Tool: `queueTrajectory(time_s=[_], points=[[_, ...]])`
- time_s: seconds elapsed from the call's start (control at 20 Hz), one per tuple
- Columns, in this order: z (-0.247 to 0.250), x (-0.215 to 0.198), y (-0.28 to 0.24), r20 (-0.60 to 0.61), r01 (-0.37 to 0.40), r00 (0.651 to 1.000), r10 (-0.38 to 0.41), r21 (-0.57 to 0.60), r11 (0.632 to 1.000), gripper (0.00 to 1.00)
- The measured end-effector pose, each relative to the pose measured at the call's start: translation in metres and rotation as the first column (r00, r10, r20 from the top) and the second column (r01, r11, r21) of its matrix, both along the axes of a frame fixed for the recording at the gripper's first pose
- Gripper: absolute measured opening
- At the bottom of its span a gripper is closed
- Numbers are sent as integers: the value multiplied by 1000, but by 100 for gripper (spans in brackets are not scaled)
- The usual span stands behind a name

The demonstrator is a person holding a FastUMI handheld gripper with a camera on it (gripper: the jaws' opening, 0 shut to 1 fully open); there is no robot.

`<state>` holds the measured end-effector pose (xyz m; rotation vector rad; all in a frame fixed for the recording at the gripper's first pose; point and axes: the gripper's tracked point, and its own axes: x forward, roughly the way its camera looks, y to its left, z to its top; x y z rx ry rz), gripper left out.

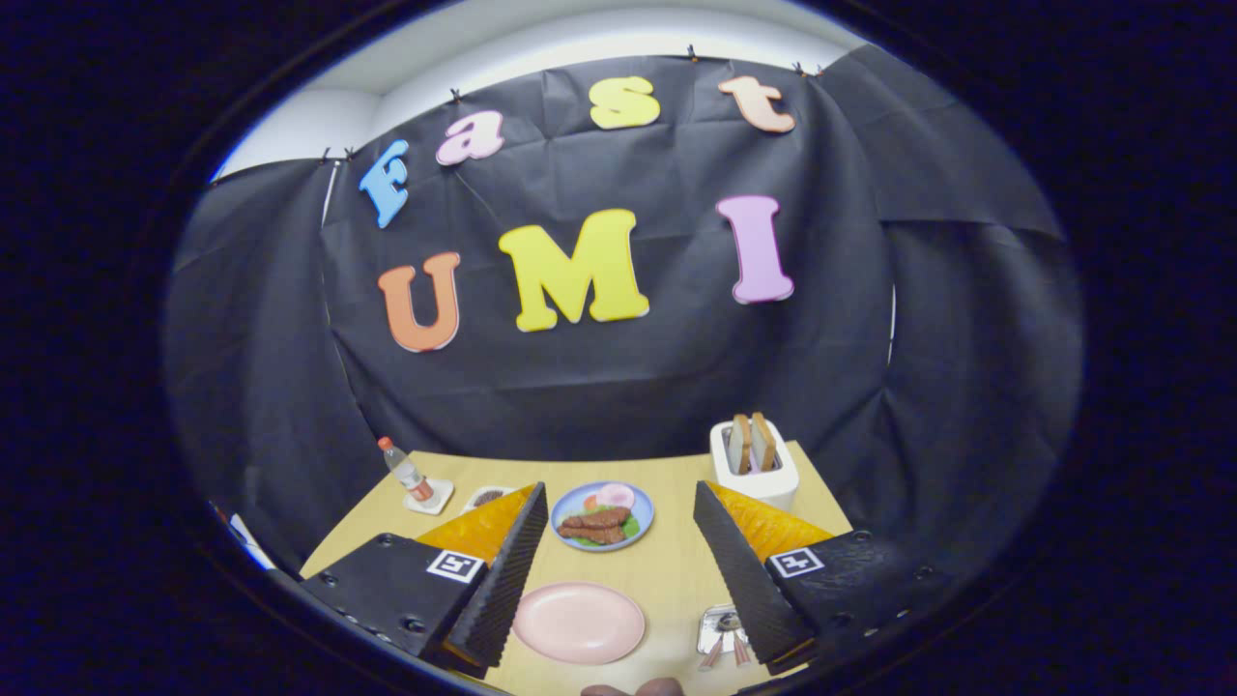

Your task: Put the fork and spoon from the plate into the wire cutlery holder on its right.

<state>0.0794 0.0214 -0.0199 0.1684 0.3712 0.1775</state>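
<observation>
My gripper (618,489) hangs open above the wooden table (667,570), with nothing between its fingers. Below and between the fingers lies a pink plate (578,622) whose surface looks bare. To the plate's right, partly hidden behind the right finger (749,570), stands the small wire cutlery holder (723,628). Two pinkish handles (727,653) stick out of the holder toward me. I cannot tell which one is the fork and which the spoon.
A blue plate of food (601,515) sits just beyond the pink plate. A white toaster (754,466) with two bread slices stands at the back right. A small bottle (404,472) and a little bowl (486,498) are at the back left. A person's fingertips (633,688) show nearest me.
</observation>
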Motion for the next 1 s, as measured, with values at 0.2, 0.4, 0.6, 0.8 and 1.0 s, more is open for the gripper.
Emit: queueTrajectory(time_s=[0.2,0.4,0.6,0.8,1.0], points=[[30,-22,5,160,68,985,-67,2,998,92],[48,-32,8,244,130,962,-122,-15,991,95],[58,-36,8,275,168,947,-166,16,986,95],[51,-43,27,262,167,951,-165,16,986,96],[61,-53,35,292,158,944,-153,5,987,96]])
